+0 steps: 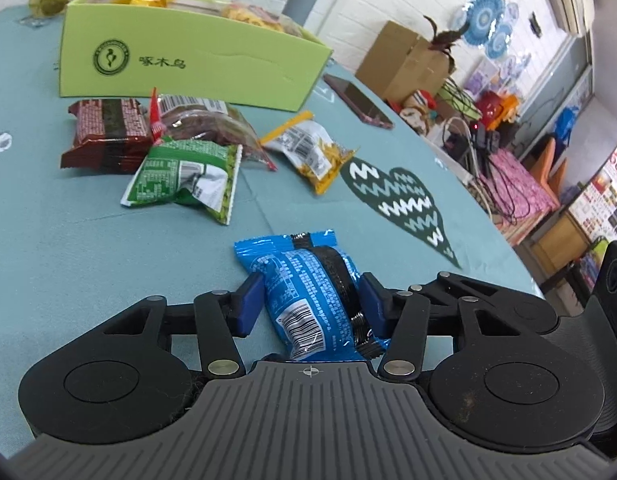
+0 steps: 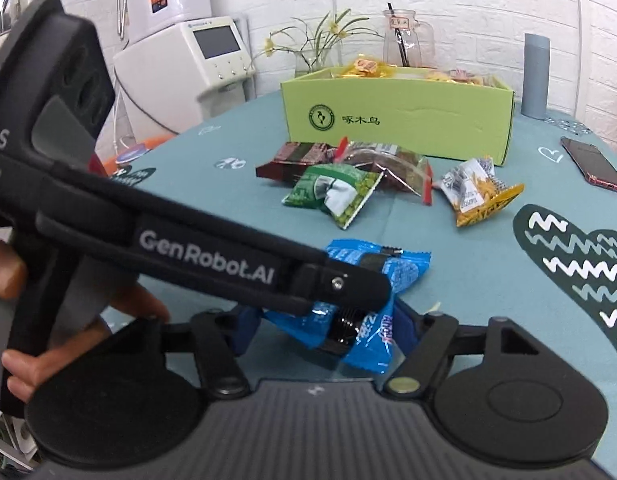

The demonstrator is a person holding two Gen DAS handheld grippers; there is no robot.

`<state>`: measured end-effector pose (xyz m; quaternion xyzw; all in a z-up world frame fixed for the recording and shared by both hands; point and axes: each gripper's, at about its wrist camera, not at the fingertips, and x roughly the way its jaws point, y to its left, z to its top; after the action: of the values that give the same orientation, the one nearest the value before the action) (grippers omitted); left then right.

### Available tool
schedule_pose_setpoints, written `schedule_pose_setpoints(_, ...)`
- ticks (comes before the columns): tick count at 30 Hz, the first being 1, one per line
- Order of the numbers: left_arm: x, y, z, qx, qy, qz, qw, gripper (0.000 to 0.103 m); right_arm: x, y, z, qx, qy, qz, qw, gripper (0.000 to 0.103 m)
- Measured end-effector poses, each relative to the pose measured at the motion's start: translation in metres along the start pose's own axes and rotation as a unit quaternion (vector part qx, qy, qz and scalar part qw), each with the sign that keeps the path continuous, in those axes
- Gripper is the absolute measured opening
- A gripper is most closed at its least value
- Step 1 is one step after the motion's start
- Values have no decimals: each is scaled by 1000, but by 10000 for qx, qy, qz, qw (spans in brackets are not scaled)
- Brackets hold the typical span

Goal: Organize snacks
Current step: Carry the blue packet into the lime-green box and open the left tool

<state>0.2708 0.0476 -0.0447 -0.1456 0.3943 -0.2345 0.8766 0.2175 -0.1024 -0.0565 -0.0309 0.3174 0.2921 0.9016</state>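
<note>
A blue snack packet (image 1: 304, 276) (image 2: 404, 268) lies near the front of the teal tablecloth (image 1: 88, 248), one end tilted up. My left gripper (image 1: 311, 304) has its blue pads pressed on both long sides of the packet. In the right wrist view the left gripper (image 2: 348, 288) reaches in from the left over the same packet, held by a hand (image 2: 12, 268). My right gripper (image 2: 326, 330) has its pads against the packet's near end, one on each side. A light green box (image 1: 188, 68) (image 2: 408, 120) with snacks inside stands further back.
Before the box lie a dark red packet (image 1: 104, 132), a green packet (image 1: 180, 176), a clear bag of brown snacks (image 1: 212, 124) and a yellow packet (image 1: 312, 152). A phone (image 1: 358, 98) and a grey bottle (image 2: 534, 76) are to the right. The table edge curves along the right.
</note>
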Motion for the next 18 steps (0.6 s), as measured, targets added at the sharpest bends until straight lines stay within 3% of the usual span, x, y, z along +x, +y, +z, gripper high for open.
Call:
schedule_pose_setpoints(4, -13, 4, 34, -216, -335, -82, 9992, 31, -1, -1, 32, -222, -319, 42, 9992, 77)
schedule_pose_setpoints(11, -22, 4, 146, 370, -1263, 327, 9908, 33, 37, -19, 137, -913, -1011, 40, 9907, 79)
schedule_pose_setpoints(14, -5, 19, 193, 539, -1427, 543, 9868, 36, 73, -36, 179, -1098, -1029, 6, 9886, 79)
schedule_pose_setpoints(18, 36, 51, 237, 462, -1215, 773, 9885, 36, 131, -65, 214, -1013, -663, 112, 9926, 79)
